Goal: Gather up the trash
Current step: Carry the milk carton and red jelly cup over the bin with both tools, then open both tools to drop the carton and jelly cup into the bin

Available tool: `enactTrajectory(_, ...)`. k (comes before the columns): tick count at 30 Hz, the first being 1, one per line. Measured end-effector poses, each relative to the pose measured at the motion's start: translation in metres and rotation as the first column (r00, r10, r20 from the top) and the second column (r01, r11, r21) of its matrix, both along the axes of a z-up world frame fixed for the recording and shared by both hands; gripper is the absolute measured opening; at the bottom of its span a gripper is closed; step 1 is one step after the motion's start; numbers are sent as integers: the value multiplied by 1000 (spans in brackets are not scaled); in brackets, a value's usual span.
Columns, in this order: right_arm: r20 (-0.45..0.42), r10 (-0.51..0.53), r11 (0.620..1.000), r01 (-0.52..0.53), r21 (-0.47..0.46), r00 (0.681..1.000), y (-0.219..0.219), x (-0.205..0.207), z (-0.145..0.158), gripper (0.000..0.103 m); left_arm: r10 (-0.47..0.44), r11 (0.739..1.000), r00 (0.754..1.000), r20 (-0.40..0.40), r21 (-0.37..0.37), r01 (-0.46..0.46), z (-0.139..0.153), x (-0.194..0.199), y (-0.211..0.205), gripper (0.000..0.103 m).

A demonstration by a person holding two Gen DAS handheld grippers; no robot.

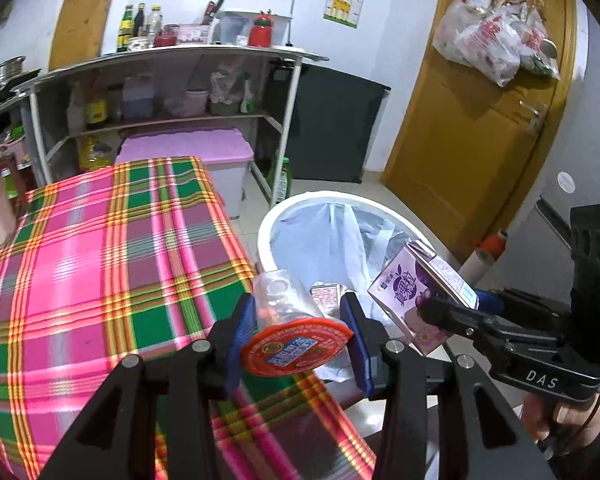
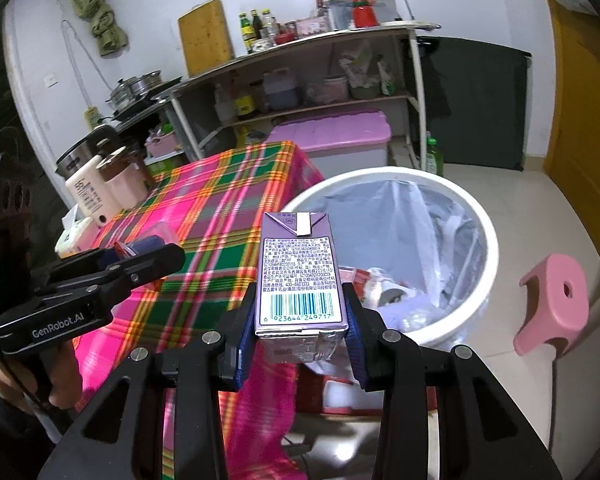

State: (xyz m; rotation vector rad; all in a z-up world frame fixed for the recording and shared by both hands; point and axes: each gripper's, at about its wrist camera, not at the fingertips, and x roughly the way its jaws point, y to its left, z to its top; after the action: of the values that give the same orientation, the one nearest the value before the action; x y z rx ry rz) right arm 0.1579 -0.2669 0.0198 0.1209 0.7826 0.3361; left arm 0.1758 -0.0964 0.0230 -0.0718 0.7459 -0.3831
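Observation:
My left gripper [image 1: 298, 336] is shut on a clear plastic cup with a peeled red foil lid [image 1: 296, 344], held at the table's right edge beside the white trash bin [image 1: 278, 216]. My right gripper [image 2: 298, 332] is shut on a purple drink carton [image 2: 298, 276], barcode side up, held near the bin's [image 2: 488, 232] near rim. The carton [image 1: 416, 292] and right gripper [image 1: 440, 312] also show in the left wrist view, over the bin. The bin has a clear plastic liner with some trash inside. The left gripper [image 2: 148, 256] shows at the left in the right wrist view.
A table with a pink and green plaid cloth [image 1: 100, 264] lies to the left of the bin. A pink stool [image 2: 552, 304] stands right of the bin. A kettle and cream bottle [image 2: 88, 192] stand at the table's far corner. A shelf unit [image 1: 172, 92], pink-lidded box [image 1: 188, 148] and yellow door [image 1: 480, 120] lie behind.

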Motion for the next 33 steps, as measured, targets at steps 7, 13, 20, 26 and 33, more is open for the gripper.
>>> enactTrajectory(7, -27, -49, 999, 49, -1, 998, -21, 8, -12, 40, -46, 999, 999, -27, 10, 46, -8, 18, -23, 46)
enactTrajectory(13, -46, -83, 996, 83, -13, 995, -36, 19, -19, 40, -84, 996, 996, -37, 23, 85, -13, 34, -42, 46)
enactTrajectory(20, -56, -91, 995, 90, -31, 994, -43, 30, -24, 40, -115, 993, 992, -55, 26, 117, -19, 52, -57, 46)
enactTrajectory(26, -59, -93, 994, 89, -58, 994, -42, 40, -23, 40, -112, 994, 992, -61, -3, 112, -20, 60, -56, 55)
enactTrajectory(33, -46, -100, 994, 97, -59, 994, -40, 39, -22, 41, -101, 995, 993, -68, -22, 100, -20, 61, -50, 56)
